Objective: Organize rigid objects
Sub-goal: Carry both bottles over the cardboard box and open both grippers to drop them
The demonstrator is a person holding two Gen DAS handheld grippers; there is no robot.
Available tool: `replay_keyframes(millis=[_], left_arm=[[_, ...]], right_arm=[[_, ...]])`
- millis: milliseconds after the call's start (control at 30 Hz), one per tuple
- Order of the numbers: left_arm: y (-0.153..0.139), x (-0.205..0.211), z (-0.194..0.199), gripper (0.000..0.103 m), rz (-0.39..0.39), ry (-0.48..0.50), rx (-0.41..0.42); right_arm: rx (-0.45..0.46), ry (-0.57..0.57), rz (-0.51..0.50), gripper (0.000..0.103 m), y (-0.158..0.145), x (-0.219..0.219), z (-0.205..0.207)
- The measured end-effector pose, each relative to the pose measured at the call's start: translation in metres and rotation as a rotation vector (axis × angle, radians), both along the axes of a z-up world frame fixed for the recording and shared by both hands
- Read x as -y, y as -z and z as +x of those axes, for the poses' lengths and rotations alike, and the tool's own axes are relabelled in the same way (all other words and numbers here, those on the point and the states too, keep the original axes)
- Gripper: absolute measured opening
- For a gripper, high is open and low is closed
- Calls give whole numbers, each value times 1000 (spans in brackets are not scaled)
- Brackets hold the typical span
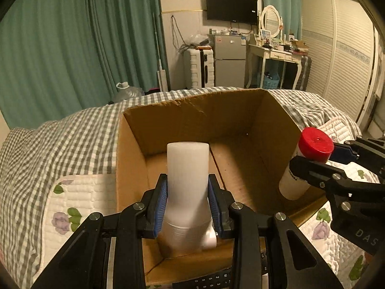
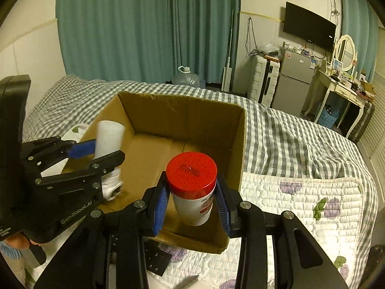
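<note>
An open cardboard box (image 1: 192, 110) sits on the bed; it also shows in the right wrist view (image 2: 182, 110). My left gripper (image 1: 187, 202) is shut on a white plastic bottle (image 1: 187, 168), held bottom-up over the box's near left part; the bottle also shows in the right wrist view (image 2: 109, 137). My right gripper (image 2: 192, 200) is shut on a white jar with a red lid (image 2: 191, 171), held upright over the box's near right corner. That jar shows at the right of the left wrist view (image 1: 310, 151).
The box rests on a grey checked bedspread (image 2: 288, 134) and a white floral quilt (image 2: 300, 197). A black remote (image 2: 156, 257) lies by the box's near edge. Beyond the bed are teal curtains, a white suitcase (image 1: 199, 67), a small fridge and a dressing table.
</note>
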State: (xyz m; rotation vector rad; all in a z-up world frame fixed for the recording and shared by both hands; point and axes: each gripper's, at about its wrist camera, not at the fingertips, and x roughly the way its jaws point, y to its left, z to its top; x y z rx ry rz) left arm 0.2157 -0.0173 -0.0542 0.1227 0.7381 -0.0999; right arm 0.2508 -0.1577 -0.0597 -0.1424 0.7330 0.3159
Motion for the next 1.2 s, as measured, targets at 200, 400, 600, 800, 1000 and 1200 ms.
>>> replay_keyframes(millis=[200,400,600,800,1000,1200], left_arm=[[-12,0,-8,55,1,-8,41],[-24,-5,-9,55,6,-34,63],[-32,-15,-16,56,0,-69,89],[-42,-18,-36,59,-15,-90,102],[-51,-19,-73,64,-11,-104,135],[-43,-20,-110,64,-7,-96,140]], right_arm=[[8,11,-8,36,2,1,2],[17,11,6,36,6,-2,14],[106,40,46,68,-9,6,11],[165,80,58,80,-28,25,-22],[189,112,55,81,-34,44,-74],[153,142,8,81,-14,56,-116]])
